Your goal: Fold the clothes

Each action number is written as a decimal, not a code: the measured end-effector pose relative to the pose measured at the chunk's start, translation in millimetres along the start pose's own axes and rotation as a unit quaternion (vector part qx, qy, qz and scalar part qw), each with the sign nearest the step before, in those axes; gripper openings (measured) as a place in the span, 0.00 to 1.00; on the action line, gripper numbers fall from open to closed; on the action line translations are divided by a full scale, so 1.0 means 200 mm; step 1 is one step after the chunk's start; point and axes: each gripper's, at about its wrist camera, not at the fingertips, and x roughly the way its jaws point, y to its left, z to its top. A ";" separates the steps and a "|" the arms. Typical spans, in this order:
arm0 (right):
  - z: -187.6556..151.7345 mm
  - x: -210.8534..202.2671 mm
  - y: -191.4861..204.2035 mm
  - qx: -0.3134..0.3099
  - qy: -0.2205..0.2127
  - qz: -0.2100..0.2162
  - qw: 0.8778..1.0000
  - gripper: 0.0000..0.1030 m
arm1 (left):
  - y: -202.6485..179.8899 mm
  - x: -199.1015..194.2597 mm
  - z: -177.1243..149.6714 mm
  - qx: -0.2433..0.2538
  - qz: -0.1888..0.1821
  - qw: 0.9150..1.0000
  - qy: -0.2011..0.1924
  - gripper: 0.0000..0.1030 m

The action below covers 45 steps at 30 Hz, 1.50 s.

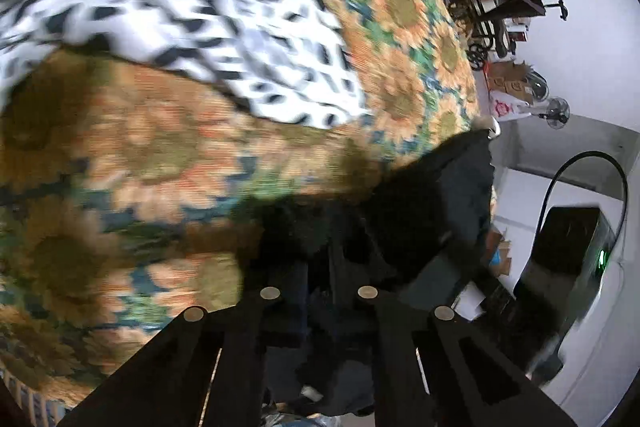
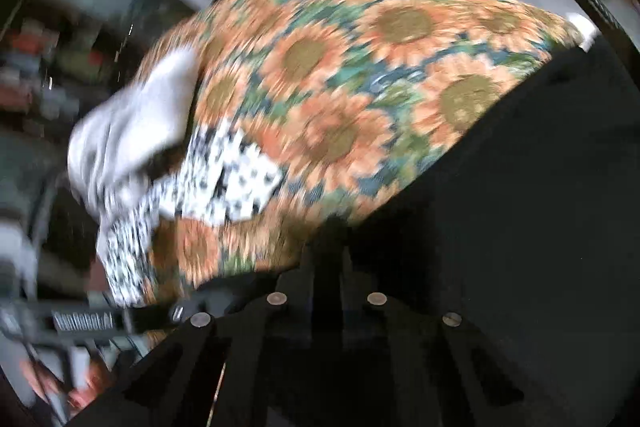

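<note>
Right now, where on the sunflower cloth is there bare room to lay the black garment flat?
Free: the sunflower cloth between the spotted garment and the black garment, out to the far edge. Crowded: the side where the spotted garment and a white garment are bunched.

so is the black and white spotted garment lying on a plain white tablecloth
No, the spotted garment lies on a sunflower-print cloth of orange blooms and green leaves, plainly seen in the left wrist view.

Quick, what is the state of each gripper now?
Left gripper: jaws closed on the black garment.
Right gripper: jaws look closed on the black garment, though blurred.
</note>
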 end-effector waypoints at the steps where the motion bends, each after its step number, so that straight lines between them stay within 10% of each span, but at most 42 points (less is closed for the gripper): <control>1: 0.02 0.00 -0.01 0.012 -0.005 0.011 1.000 0.09 | 0.04 -0.01 0.00 -0.006 0.001 1.000 -0.001 0.06; 12: 0.20 -0.06 -0.03 0.047 -0.025 0.030 0.998 0.07 | 0.16 -0.02 -0.05 -0.046 -0.041 0.998 -0.011 0.05; 15: 0.13 -0.02 0.02 0.008 0.020 0.017 1.000 0.65 | 0.13 -0.02 -0.02 -0.055 -0.055 0.997 -0.010 0.05; 18: 0.05 0.03 0.07 -0.022 0.060 0.004 0.998 0.60 | 0.12 -0.04 0.01 -0.060 -0.071 0.996 -0.007 0.05; 20: 0.03 0.07 0.09 -0.020 0.060 0.001 0.998 0.18 | 0.06 0.01 0.02 -0.073 -0.101 0.992 -0.010 0.05; 22: 0.06 0.05 0.08 -0.013 0.029 -0.005 0.999 0.12 | 0.04 -0.01 0.03 -0.088 -0.131 0.987 -0.023 0.05; 30: 0.17 0.04 -0.01 0.050 -0.006 -0.006 0.999 0.15 | 0.31 -0.03 -0.01 -0.187 -0.107 0.975 -0.054 0.00; 33: 0.16 -0.02 -0.01 0.067 -0.028 -0.018 0.997 0.42 | 0.33 -0.04 0.00 -0.208 -0.124 0.969 -0.059 0.01; 37: 0.12 -0.19 -0.03 0.098 -0.068 0.015 0.993 0.45 | 0.19 0.04 0.05 -0.207 -0.162 0.965 -0.018 0.60; 45: -0.24 -0.17 0.01 0.102 -0.046 0.031 0.993 0.41 | 0.00 0.20 0.09 -0.194 -0.202 0.960 0.012 0.53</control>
